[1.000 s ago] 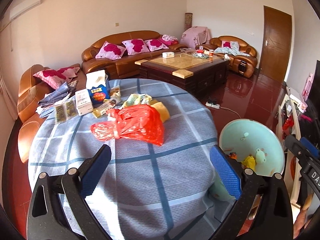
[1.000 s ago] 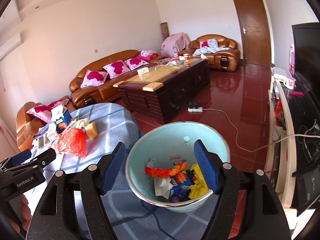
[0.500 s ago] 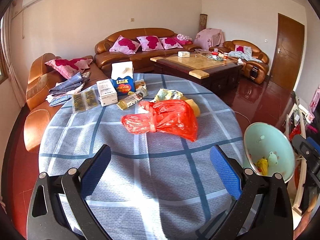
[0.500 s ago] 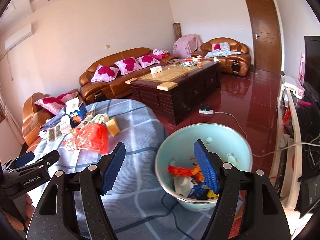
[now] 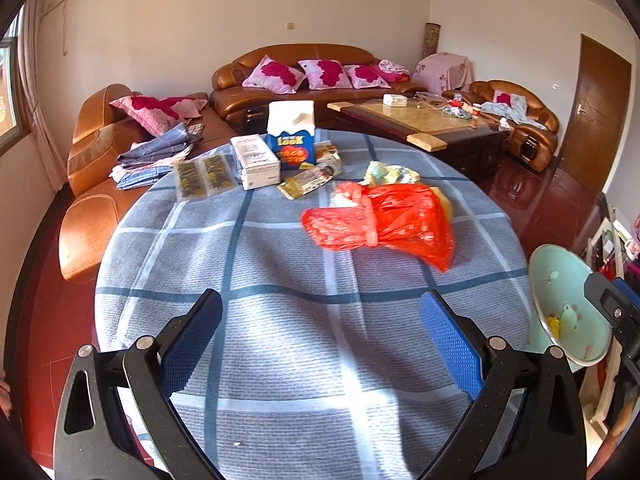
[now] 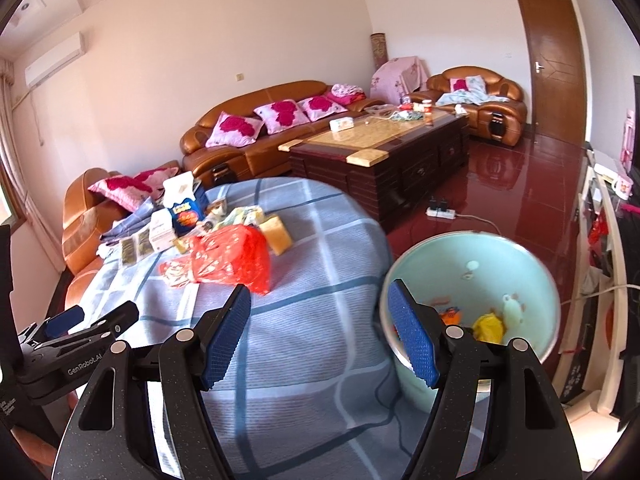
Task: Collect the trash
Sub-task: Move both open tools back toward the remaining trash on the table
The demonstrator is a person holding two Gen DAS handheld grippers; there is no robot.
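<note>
A crumpled red plastic bag (image 5: 384, 222) lies on the round table's blue checked cloth (image 5: 280, 320), and it shows in the right wrist view (image 6: 228, 260) too. A pale green bin (image 6: 476, 272) with wrappers inside stands off the table's right edge; the left wrist view (image 5: 568, 312) shows it as well. My left gripper (image 5: 320, 344) is open and empty above the near part of the table. My right gripper (image 6: 320, 332) is open and empty, between table edge and bin. A yellow sponge (image 6: 276, 234) and wrappers (image 5: 312, 182) lie behind the bag.
A blue snack box (image 5: 292, 148), a white box (image 5: 256, 162) and flat packets (image 5: 204, 176) sit at the table's far side. Brown leather sofas (image 5: 304, 80) and a dark coffee table (image 6: 384, 152) stand beyond. A TV stand (image 6: 600, 280) is right of the bin.
Both grippers have swung left, so the bin slid toward the right in both views and more of the table shows. Both grippers stay open and empty.
</note>
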